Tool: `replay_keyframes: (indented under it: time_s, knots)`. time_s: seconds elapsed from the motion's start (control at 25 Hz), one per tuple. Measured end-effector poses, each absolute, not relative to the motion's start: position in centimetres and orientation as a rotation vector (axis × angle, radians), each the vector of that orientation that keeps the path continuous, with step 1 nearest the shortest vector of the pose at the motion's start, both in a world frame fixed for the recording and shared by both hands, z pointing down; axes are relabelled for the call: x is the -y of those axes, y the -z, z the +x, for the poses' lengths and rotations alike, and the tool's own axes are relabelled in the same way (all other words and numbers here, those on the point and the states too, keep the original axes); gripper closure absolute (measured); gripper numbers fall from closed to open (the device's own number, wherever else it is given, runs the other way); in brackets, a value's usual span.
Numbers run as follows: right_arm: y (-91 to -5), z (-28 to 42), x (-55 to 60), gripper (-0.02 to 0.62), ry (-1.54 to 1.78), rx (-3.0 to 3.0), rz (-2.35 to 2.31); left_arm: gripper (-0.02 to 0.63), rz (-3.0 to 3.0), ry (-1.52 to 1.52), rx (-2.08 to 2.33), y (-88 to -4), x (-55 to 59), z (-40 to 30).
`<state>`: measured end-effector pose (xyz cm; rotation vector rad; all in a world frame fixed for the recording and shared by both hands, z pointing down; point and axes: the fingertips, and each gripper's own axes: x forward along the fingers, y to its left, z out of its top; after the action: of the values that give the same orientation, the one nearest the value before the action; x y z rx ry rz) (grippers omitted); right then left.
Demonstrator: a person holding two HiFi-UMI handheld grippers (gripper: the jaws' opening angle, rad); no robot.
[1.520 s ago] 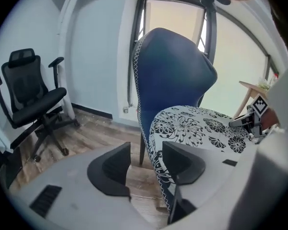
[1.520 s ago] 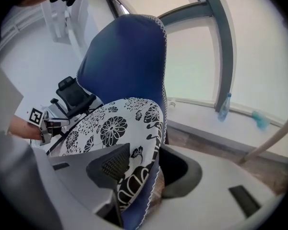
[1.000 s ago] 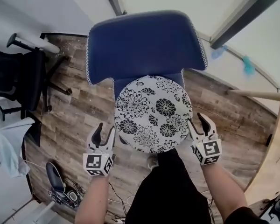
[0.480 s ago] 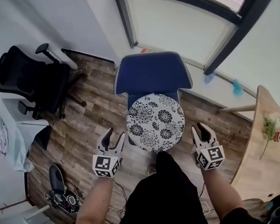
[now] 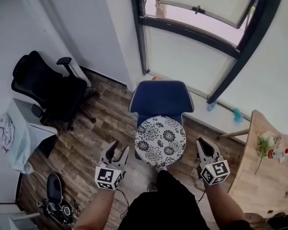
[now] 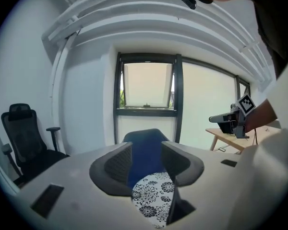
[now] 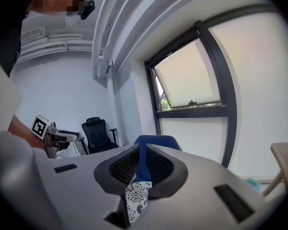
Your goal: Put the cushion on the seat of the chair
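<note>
The round black-and-white floral cushion (image 5: 161, 139) lies flat on the seat of the blue chair (image 5: 161, 99), in front of its backrest. Both grippers hang well short of it, clear of cushion and chair. My left gripper (image 5: 116, 153) is open and empty; its jaws have just been closing a little. My right gripper (image 5: 203, 146) has just been closing to a narrow slit with nothing in it. The left gripper view shows the cushion (image 6: 153, 200) and chair (image 6: 144, 143) beyond the spread jaws of the left gripper (image 6: 146, 150). The right gripper view shows the cushion (image 7: 137, 195) below the right gripper (image 7: 143, 150).
A black office chair (image 5: 48, 87) stands at the left, by a white cloth-draped object (image 5: 19, 133). A wooden table (image 5: 264, 176) is at the right. A window (image 5: 201, 13) and wall sit behind the blue chair. Cables and a shoe (image 5: 55, 188) lie on the wooden floor.
Both grippers have pulled away from the cushion's sides and risen, so chair and cushion look smaller. The cushion stays on the seat. The right jaws have narrowed.
</note>
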<state>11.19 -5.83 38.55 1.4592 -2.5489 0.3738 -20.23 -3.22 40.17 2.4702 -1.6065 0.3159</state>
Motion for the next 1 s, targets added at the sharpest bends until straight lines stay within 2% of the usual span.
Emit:
replay_keyframes:
  time_s: [0.32,0.6,0.84,1.0]
  knots:
    - [-31.9,12.0,3.3,0.548,-0.311,2.596,1.493,0.441,2.558,-0.254,1.616,-33.4,1.0,-19.7]
    - [-28.3,11.6,3.0,0.557,-0.236,2.652,1.507,0.466,2.529,-0.252,1.659,-32.2,-0.2,-20.3]
    - [-27.4,10.9,3.4,0.571,-0.182,2.681,1.47,0.562,2.524,-0.223,1.671,-31.1,-0.3,-19.7]
    - [-27.5,11.4,3.3,0.571,-0.19,2.68,1.466,0.572,2.552,-0.221,1.666,-30.2,0.4,-18.7]
